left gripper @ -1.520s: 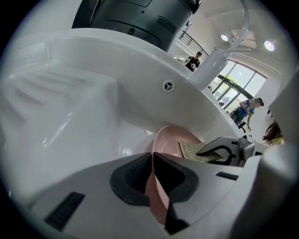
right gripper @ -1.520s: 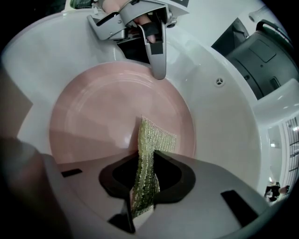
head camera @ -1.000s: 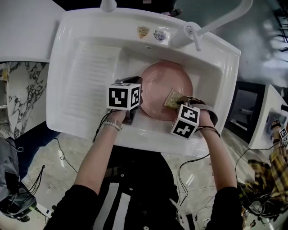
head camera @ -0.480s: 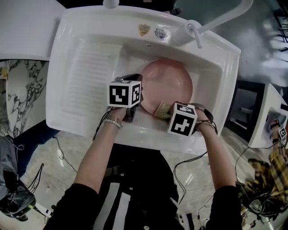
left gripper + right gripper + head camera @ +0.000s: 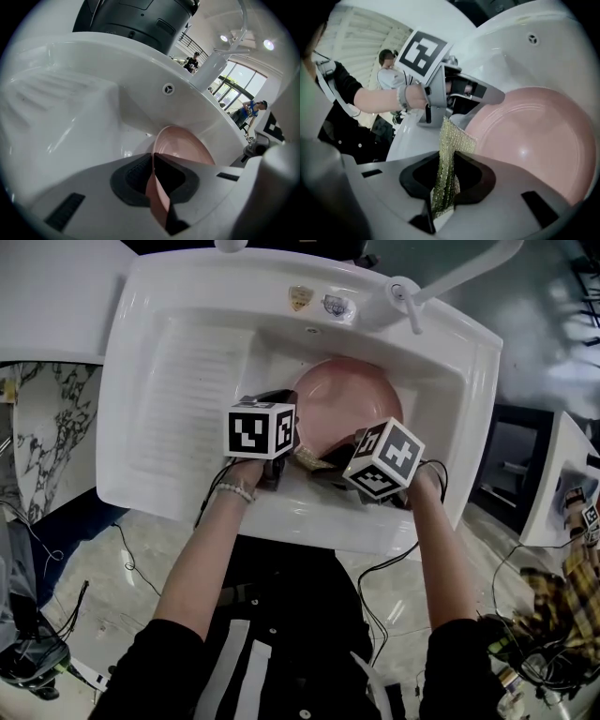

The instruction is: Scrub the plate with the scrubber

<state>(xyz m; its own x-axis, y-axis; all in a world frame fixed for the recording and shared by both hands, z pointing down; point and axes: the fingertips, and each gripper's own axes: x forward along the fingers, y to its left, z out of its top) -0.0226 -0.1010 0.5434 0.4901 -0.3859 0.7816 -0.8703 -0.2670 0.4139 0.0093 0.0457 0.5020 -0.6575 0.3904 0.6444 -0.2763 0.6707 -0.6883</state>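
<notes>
- Your left gripper (image 5: 153, 161) has its jaws closed on the rim of the pink plate (image 5: 352, 404), which sits in the basin of the white sink (image 5: 178, 381).
- Your right gripper (image 5: 446, 161) pinches the gold mesh scrubber (image 5: 451, 138) between its jaws.
- The scrubber's free end is at the plate's near rim, just beside the left gripper.

There is one pink plate (image 5: 361, 395) and one scrubber (image 5: 449, 145) — a single piece of each. Two grippers are in view, the left gripper (image 5: 153, 159) and the right gripper (image 5: 443, 164), each bearing one marker cube (image 5: 260, 431). There is one sink (image 5: 141, 381) with one tap (image 5: 412, 294) — and two stickers (image 5: 299, 300) on its back rim.
</notes>
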